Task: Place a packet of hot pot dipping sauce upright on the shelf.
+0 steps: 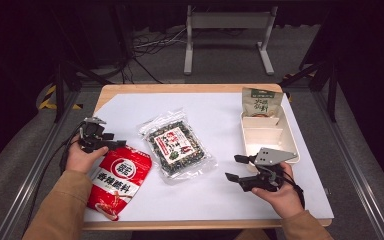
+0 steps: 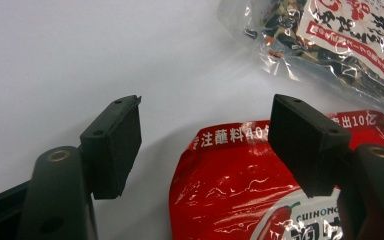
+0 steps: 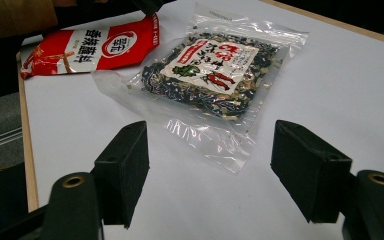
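The person is wearing tan sleeves (image 1: 65, 200). Both grippers are showing black frames: the left gripper (image 1: 116, 143) is trailing a dark cable behind its jaws, the right gripper (image 1: 236, 167) is carrying a grey three-cornered plate (image 1: 268, 156) behind its jaws. Brass-coloured screw holes are sitting below each rectangular jaw block.

We see a bench (image 1: 130, 91) with a wooden edge, covered by a white sheet (image 1: 220, 112). Near the sheet's middle lies a clear bag of dark dried mix (image 1: 176, 145) with a red and white label. At its eight o'clock, just beside it, lies a red seasoning pouch (image 1: 117, 181), reaching toward the bench's near edge. At three o'clock from the clear bag, well apart, sits a cream divided tray (image 1: 269, 137), and a green snack packet (image 1: 261, 103) leans at the tray's far end, at twelve o'clock from it. Beyond the bench, on the grey floor, stands a white metal frame (image 1: 227, 22) with loose cables (image 1: 152, 42) at its nine o'clock.
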`<state>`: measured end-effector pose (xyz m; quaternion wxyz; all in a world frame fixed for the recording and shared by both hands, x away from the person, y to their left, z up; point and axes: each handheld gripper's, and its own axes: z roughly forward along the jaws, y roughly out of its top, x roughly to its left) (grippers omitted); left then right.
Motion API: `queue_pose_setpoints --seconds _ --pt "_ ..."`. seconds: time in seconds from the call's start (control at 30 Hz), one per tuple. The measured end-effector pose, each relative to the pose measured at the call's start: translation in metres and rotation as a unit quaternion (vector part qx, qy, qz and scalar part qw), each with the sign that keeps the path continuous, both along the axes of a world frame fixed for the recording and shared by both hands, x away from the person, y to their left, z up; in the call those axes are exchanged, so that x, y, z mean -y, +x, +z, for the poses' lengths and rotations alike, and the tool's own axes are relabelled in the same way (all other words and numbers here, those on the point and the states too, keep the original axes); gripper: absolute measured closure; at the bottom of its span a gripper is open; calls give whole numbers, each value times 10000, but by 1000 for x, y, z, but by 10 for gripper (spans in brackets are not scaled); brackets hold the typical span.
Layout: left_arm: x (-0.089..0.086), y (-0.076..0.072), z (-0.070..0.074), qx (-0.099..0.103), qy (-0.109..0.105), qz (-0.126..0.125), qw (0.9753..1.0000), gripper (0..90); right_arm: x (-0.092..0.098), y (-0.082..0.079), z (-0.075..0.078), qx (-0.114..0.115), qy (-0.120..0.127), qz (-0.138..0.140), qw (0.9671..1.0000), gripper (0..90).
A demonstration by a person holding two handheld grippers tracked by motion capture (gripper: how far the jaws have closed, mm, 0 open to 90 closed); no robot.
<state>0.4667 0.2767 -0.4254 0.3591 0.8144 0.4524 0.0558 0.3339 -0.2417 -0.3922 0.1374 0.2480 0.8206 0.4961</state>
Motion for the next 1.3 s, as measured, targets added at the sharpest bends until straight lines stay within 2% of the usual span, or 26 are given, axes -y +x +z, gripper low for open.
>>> queue_pose_setpoints --seconds 0.2,0.37,0.47,0.57,0.8,0.9,1.0,1.1,1.17,1.2,1.27,1.3 --pt "1 3 -5 -163 48 -86 9998 311 -2 -1 -1 46 -10 64 10000 315" --pt "4 3 -7 -212 76 -193 9996 313 -3 -1 -1 65 -40 91 9999 312" --pt "3 4 -9 -276 67 -247 9993 313 -4 -1 -2 63 -53 106 9999 310" --pt "2 3 -9 -371 -28 -313 9988 325 -4 -1 -2 73 -38 125 9999 306" --pt "5 1 -8 -400 -21 -491 9980 358 -5 -1 -3 71 -56 106 9999 299" --pt "5 -1 -7 -365 131 -547 9977 408 -6 -1 -3 74 -62 117 9999 295" --pt "5 -2 -7 -425 176 -548 9974 451 -6 -1 -3 71 -65 127 9999 293" --pt "5 -4 -7 -384 239 -538 9975 492 -6 -1 -4 58 -97 105 9999 293" --pt "6 -5 -7 -371 265 -555 9974 557 -6 0 -5 51 -106 94 9999 292" --pt "6 -6 -7 -329 310 -598 9972 557 -6 0 -5 51 -106 94 9999 292" --pt "8 -7 -7 -284 409 -617 9969 612 -5 0 -5 53 -108 95 9999 292" --pt "10 -8 -8 -225 567 -635 9961 637 -6 0 -5 52 -107 95 9999 292"
